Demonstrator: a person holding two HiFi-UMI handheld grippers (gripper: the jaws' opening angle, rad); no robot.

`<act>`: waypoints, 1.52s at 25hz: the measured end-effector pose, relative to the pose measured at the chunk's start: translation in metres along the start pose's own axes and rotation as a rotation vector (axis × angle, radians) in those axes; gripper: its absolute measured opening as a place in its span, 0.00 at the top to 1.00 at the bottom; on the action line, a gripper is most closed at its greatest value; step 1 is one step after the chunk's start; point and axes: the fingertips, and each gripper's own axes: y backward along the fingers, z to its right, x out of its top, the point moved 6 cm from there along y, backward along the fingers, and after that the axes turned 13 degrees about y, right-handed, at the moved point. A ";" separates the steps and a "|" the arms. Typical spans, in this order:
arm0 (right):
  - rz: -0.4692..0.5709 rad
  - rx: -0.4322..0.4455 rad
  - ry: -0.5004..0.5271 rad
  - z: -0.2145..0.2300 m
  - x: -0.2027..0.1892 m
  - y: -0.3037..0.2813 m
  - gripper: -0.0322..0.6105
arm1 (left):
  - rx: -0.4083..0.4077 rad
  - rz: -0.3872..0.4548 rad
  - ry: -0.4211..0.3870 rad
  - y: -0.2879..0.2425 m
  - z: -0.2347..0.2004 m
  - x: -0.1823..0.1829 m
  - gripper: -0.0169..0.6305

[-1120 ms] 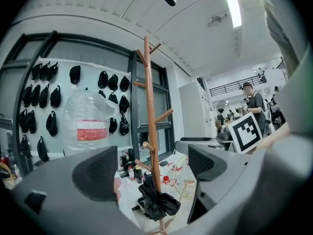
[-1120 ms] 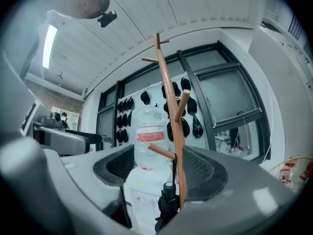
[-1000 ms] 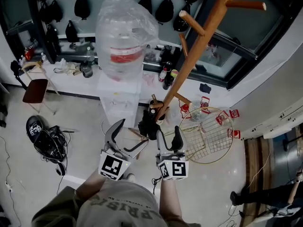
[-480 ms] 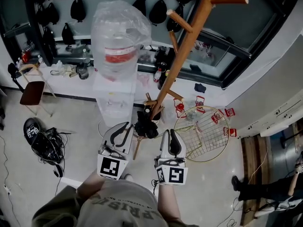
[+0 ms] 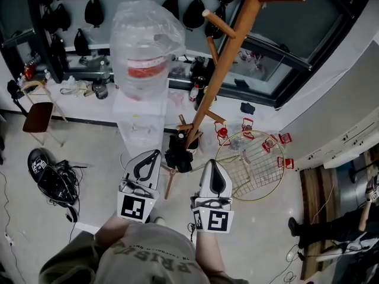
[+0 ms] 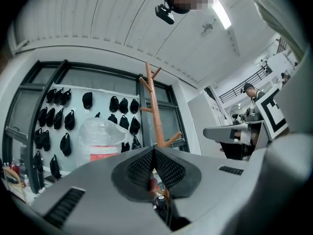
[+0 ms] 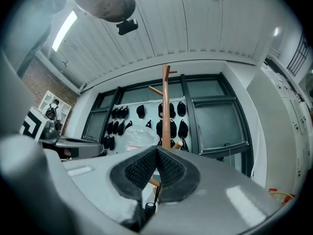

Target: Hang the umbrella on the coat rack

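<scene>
The wooden coat rack [image 5: 228, 52] leans up through the head view, with bare pegs [image 5: 218, 23] high on it. The black folded umbrella [image 5: 177, 157] hangs among the low pegs near its foot. My left gripper [image 5: 153, 155] is just left of the umbrella and my right gripper [image 5: 214, 164] just right of it, neither touching it. Both have just been closing and are now shut with nothing between the pads. In the left gripper view the pads [image 6: 142, 168] of the gripper [image 6: 154, 152] meet before the rack [image 6: 155, 116]. The right gripper [image 7: 156, 151] likewise points at the rack [image 7: 166, 111].
A tall plastic-wrapped water bottle [image 5: 145, 46] stands behind the left gripper. A round wire grid [image 5: 251, 167] lies on the floor to the right. A chair [image 5: 35, 114] and a black bag with cables [image 5: 50, 176] are at the left. Black caps [image 5: 95, 7] hang on the back wall.
Both grippers stood open beside the umbrella one second ago and have closed empty. They have lifted a little while the umbrella stays at the rack.
</scene>
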 end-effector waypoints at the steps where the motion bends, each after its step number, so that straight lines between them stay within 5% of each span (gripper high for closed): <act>1: 0.006 -0.001 0.008 0.000 0.002 -0.001 0.95 | -0.004 0.005 0.002 -0.001 0.000 0.001 0.96; 18: -0.024 -0.016 0.119 -0.012 0.011 -0.009 0.95 | -0.042 0.002 0.003 -0.003 -0.004 0.001 0.96; 38: 0.011 -0.074 0.039 -0.019 0.019 -0.026 0.95 | -0.055 -0.007 0.015 -0.010 -0.020 -0.002 0.96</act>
